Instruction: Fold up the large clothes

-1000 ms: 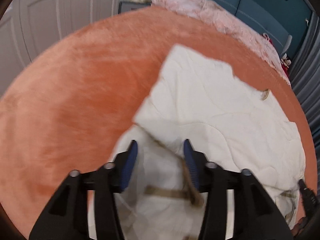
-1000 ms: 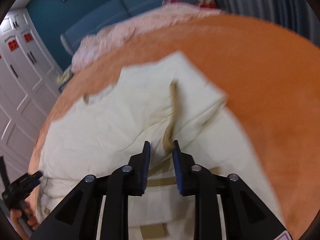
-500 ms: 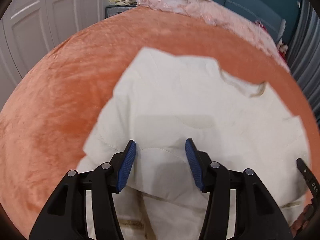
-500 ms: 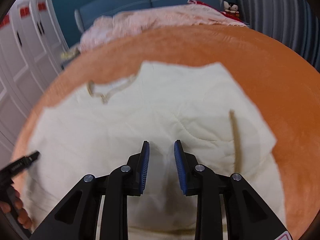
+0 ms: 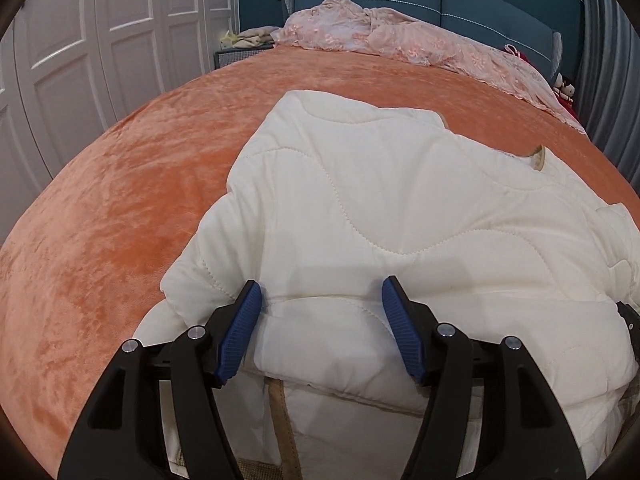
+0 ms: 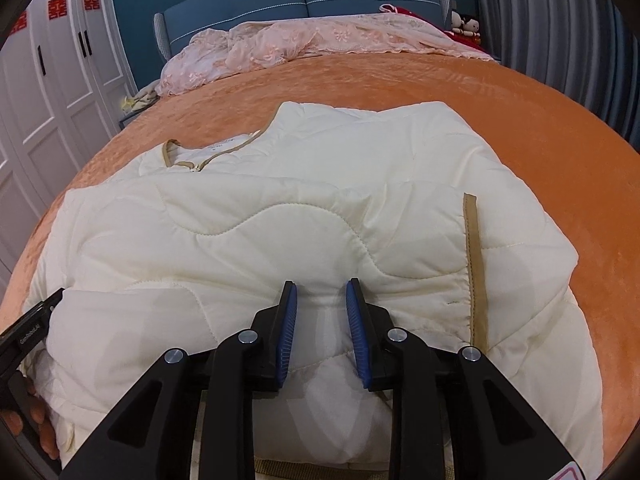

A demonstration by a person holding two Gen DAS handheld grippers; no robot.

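Lay half-folded near the foot edge of the orange bedspread point(image 5: 120, 200): cream quilted jacket point(image 5: 400, 208), hem doubled over, further folds likely left. Left gripper point(image 5: 322, 322) opening, releasing it; right gripper point(image 6: 320, 320) pinching a puffed ridge.

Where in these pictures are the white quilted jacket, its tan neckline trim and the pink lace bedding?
white quilted jacket point(image 5: 400, 208), left wrist view, on its padded back panel.
tan neckline trim point(image 6: 216, 154), right wrist view, on the trim's slanting run.
pink lace bedding point(image 6: 280, 46), right wrist view, on its crumpled middle.
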